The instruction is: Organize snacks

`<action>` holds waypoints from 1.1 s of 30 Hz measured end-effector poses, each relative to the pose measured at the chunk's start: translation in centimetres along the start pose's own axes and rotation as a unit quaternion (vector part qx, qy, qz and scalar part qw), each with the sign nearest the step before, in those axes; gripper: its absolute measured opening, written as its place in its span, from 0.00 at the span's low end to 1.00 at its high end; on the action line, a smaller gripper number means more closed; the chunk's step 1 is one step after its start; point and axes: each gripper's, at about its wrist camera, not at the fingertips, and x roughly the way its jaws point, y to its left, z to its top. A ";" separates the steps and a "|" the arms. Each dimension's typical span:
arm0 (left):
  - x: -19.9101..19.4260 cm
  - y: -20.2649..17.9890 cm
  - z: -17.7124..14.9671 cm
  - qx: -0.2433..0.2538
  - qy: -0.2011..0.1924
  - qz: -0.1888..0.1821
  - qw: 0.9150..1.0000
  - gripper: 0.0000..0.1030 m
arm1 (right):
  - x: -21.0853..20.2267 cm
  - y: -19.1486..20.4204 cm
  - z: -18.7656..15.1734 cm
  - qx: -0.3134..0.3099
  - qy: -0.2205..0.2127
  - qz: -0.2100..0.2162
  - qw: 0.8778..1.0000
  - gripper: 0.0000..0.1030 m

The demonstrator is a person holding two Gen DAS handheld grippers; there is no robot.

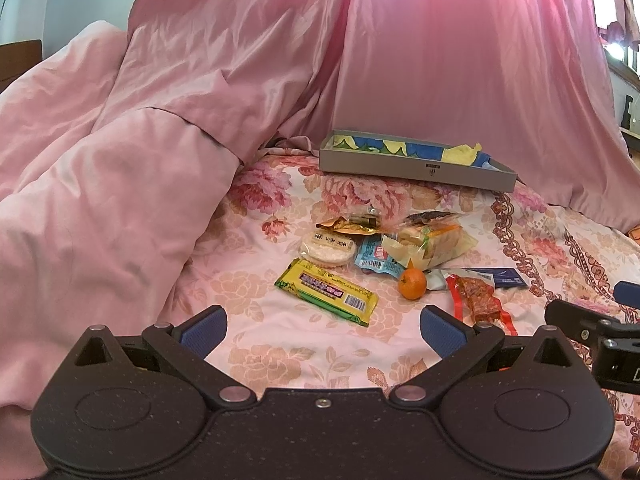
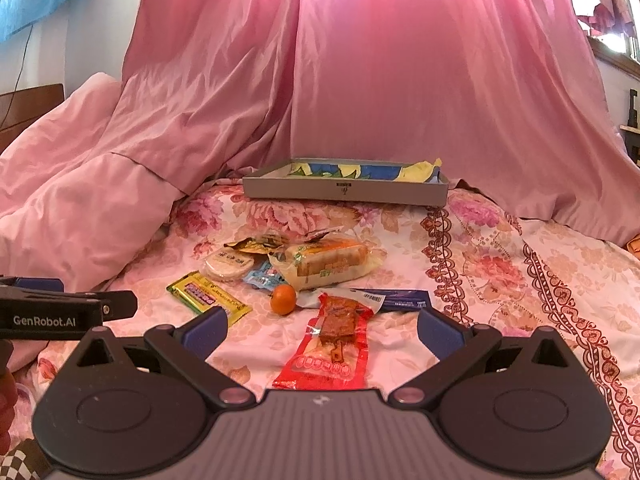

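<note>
Both your left gripper (image 1: 322, 330) and right gripper (image 2: 322, 330) hung released; the orange (image 2: 283, 299) at eleven o'clock could roll if nudged.

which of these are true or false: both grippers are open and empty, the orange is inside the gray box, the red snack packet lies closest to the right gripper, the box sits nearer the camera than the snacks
1. Both the left gripper and the right gripper are open and empty. True.
2. The orange is inside the gray box. False: it lies on the floral bedsheet among the snacks.
3. The red snack packet lies closest to the right gripper. True.
4. The gray box sits nearer the camera than the snacks. False: it sits behind them, by the pink curtain.
</note>
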 end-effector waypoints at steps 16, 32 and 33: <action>1.1 0.1 1.2 0.037 0.016 -0.006 0.999 0.99 | 0.6 -0.2 0.8 -0.003 -0.007 -0.003 1.000 1.00; 1.0 1.7 11.9 0.153 0.031 -0.038 0.987 0.99 | 7.0 -0.2 3.9 0.031 0.049 -0.009 0.998 1.00; 1.2 1.6 12.4 0.155 0.038 -0.038 0.986 0.99 | 7.4 0.0 4.1 0.035 0.049 -0.013 0.998 1.00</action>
